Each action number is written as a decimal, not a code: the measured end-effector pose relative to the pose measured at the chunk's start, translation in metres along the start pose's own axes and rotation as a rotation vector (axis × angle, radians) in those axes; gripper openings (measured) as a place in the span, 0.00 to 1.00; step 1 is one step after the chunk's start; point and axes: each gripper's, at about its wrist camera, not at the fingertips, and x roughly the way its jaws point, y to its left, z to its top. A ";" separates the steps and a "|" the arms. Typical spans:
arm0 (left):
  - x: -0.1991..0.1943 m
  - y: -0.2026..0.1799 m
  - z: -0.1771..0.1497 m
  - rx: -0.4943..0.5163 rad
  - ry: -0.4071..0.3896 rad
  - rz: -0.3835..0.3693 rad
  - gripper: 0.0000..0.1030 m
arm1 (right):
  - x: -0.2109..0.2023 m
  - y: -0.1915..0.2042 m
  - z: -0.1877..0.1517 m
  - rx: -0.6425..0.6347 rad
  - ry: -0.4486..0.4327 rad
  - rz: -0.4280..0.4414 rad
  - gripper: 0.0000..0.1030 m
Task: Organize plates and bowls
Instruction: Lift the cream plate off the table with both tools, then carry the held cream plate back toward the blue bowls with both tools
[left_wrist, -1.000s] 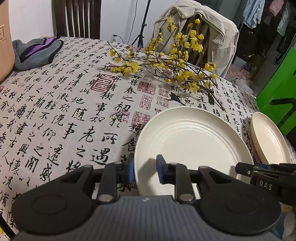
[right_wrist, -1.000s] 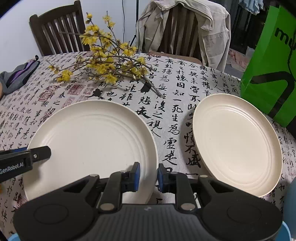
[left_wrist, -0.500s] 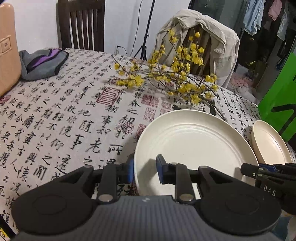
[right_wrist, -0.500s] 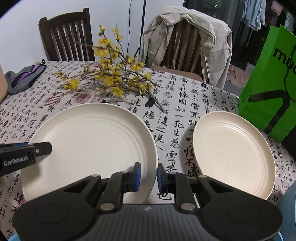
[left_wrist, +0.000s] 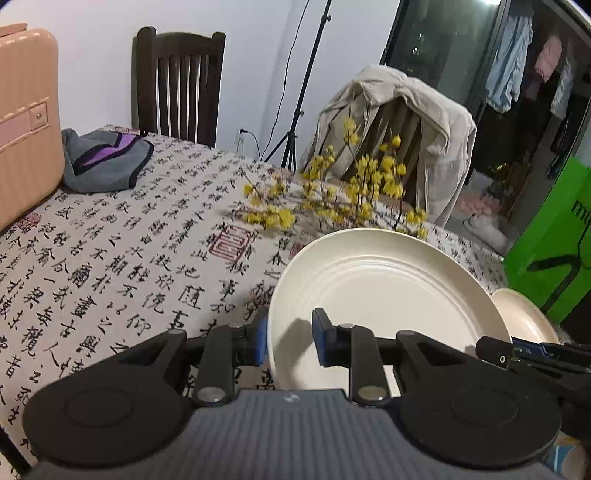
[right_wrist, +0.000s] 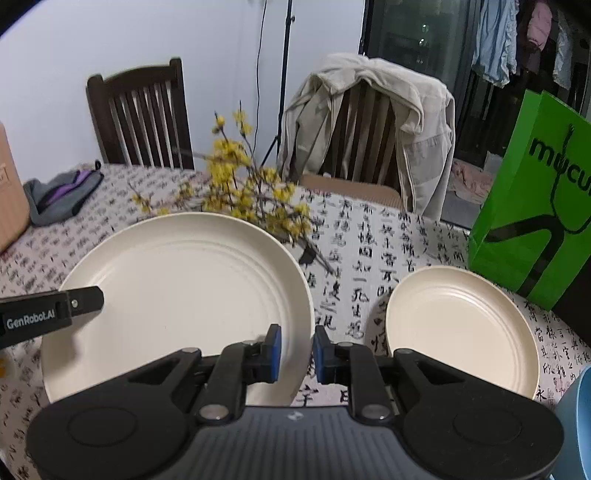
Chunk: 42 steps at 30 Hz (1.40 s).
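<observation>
A large cream plate (left_wrist: 384, 295) (right_wrist: 184, 291) is held up off the table, tilted. My left gripper (left_wrist: 289, 336) is shut on its left rim. My right gripper (right_wrist: 296, 349) is shut on its right rim. A smaller cream plate (right_wrist: 461, 328) (left_wrist: 524, 321) lies on the tablecloth to the right, apart from the large one. The edge of a blue bowl (right_wrist: 576, 424) shows at the bottom right of the right wrist view.
A branch of yellow flowers (right_wrist: 251, 195) (left_wrist: 332, 195) lies behind the plates. A green paper bag (right_wrist: 535, 221) stands at the right. A grey pouch (left_wrist: 103, 158) and a pink suitcase (left_wrist: 22, 122) are at the far left. Two chairs stand behind the table.
Both grippers have risen with the large plate between them; it has lifted off the tablecloth and the far rim has tipped up. The small plate has not moved.
</observation>
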 end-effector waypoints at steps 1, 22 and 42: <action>-0.003 0.001 0.001 -0.004 -0.007 -0.003 0.23 | -0.002 0.000 0.001 0.003 -0.008 0.002 0.17; -0.059 0.005 0.019 -0.027 -0.097 -0.096 0.23 | -0.071 -0.003 0.000 0.066 -0.160 0.016 0.14; -0.112 -0.018 0.005 0.042 -0.201 -0.129 0.23 | -0.126 -0.017 -0.028 0.119 -0.258 -0.003 0.14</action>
